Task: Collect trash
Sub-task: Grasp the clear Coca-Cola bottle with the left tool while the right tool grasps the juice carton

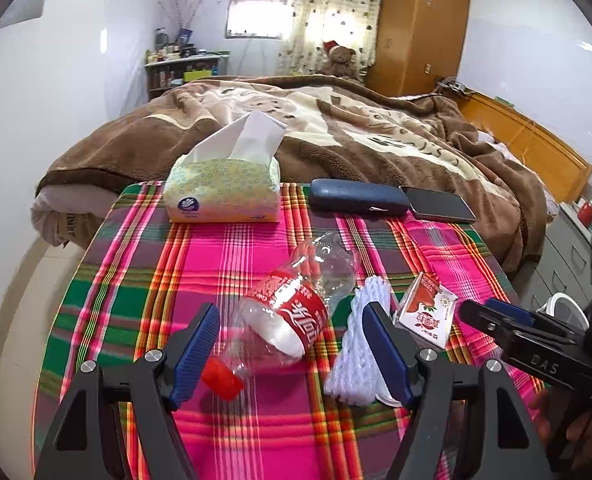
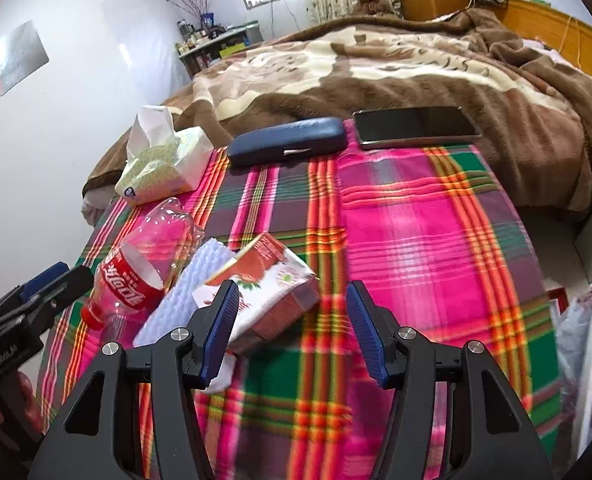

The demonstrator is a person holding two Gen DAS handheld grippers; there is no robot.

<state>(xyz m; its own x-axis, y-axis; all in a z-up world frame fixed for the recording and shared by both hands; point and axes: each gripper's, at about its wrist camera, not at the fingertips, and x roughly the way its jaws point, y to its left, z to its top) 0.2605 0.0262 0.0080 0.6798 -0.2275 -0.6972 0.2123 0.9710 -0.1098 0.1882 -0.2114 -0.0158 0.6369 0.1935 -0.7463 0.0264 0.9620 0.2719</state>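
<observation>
Trash lies on my plaid tablecloth [image 1: 232, 264]: an empty plastic bottle [image 1: 292, 308] with a red label in white Chinese lettering lies on its side, red cap [image 1: 222, 378] toward me, long axis running away up the cloth, framed between the spread, empty jaws of my left gripper [image 1: 292, 354]. Just right of it are a white foam net [image 1: 357, 344] and a red-and-white carton [image 2: 262, 280] with print too small to read. My right gripper [image 2: 292, 332], also open and empty, is nearer the carton, which sits ahead and to its left; "DAS" shows on its body.
</observation>
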